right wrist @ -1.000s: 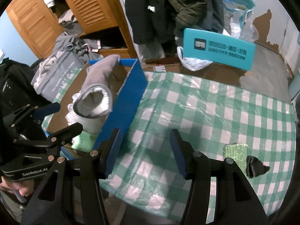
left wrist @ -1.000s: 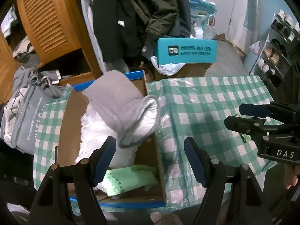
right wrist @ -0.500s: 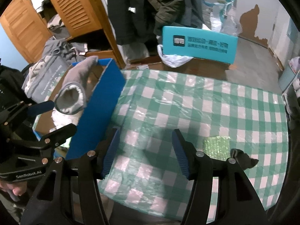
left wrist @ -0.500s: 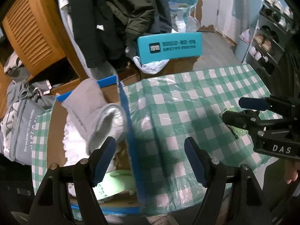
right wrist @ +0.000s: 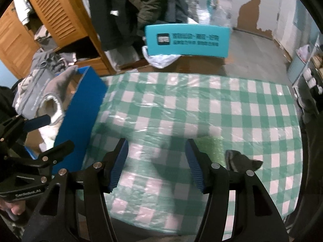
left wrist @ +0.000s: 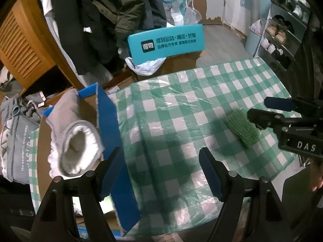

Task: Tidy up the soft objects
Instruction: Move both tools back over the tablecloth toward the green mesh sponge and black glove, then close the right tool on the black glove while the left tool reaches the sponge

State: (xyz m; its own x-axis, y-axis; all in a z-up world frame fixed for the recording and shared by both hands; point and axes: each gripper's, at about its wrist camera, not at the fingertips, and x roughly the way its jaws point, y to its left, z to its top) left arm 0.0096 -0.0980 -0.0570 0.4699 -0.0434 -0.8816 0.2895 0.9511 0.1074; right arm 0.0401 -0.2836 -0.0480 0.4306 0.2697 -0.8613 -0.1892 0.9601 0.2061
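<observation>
A blue-walled cardboard box (left wrist: 107,111) holding a grey fleece-lined boot (left wrist: 74,133) stands left on the green-checked counter (left wrist: 181,104), a green knitted cloth (left wrist: 242,130) lying right.

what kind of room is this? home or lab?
Likely a lived-in home, perhaps a bedroom or entry area: coats hang beside a louvred wooden wardrobe door, a shoe rack stands at the wall, and the table wears a green checked tablecloth.

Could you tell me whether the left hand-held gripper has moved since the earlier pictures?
Yes. In its own view the left hand-held gripper has swung from over the open box to over the checked tablecloth, toward the green pad.
</observation>
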